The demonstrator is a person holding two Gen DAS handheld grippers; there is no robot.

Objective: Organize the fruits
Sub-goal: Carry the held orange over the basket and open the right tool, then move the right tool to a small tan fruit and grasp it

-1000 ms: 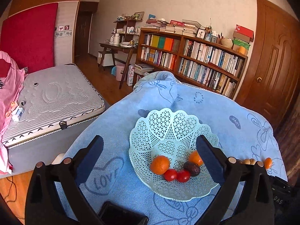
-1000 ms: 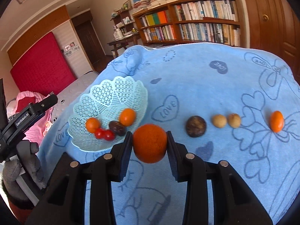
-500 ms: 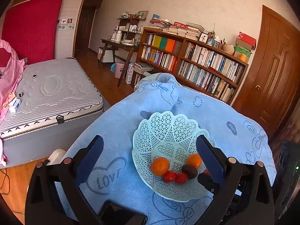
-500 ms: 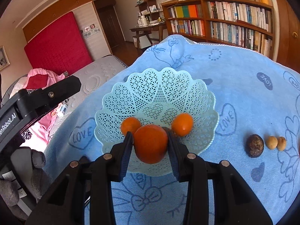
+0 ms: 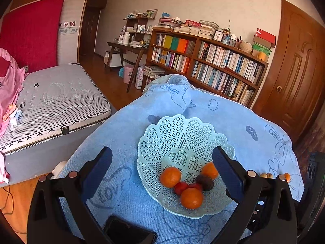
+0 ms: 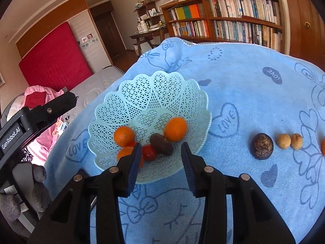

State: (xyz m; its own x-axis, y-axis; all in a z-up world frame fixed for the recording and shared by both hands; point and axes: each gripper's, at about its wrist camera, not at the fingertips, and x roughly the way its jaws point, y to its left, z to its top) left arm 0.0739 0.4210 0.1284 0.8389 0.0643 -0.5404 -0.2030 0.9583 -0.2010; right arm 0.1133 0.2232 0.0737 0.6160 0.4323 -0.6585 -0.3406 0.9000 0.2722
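A pale green lattice basket [image 5: 178,142] [image 6: 154,93] sits on a blue cloth. It holds three oranges, two small red fruits [image 5: 180,187] and a dark wrinkled fruit [image 5: 205,182] [image 6: 162,143]. The nearest orange [image 5: 191,198] [image 6: 124,154] lies at the basket's front, partly behind my right gripper's left finger. My right gripper [image 6: 160,160] hovers open over the basket's near rim, holding nothing. My left gripper [image 5: 162,170] is wide open around the basket's near side, empty. On the cloth to the right lie a dark round fruit [image 6: 263,148], two tan fruits [image 6: 290,141] and an orange fruit at the frame edge.
The cloth [image 6: 254,77] drapes over a raised surface; its folded corner [image 5: 170,89] bulges at the back. A mattress [image 5: 56,97] lies to the left, a bookshelf [image 5: 207,61] and a wooden door [image 5: 294,77] behind. The left gripper's body [image 6: 36,118] shows at the left in the right wrist view.
My right gripper carried the orange over the basket, opened and let it go; the orange now rests in the basket's front. The left gripper stayed open near the basket.
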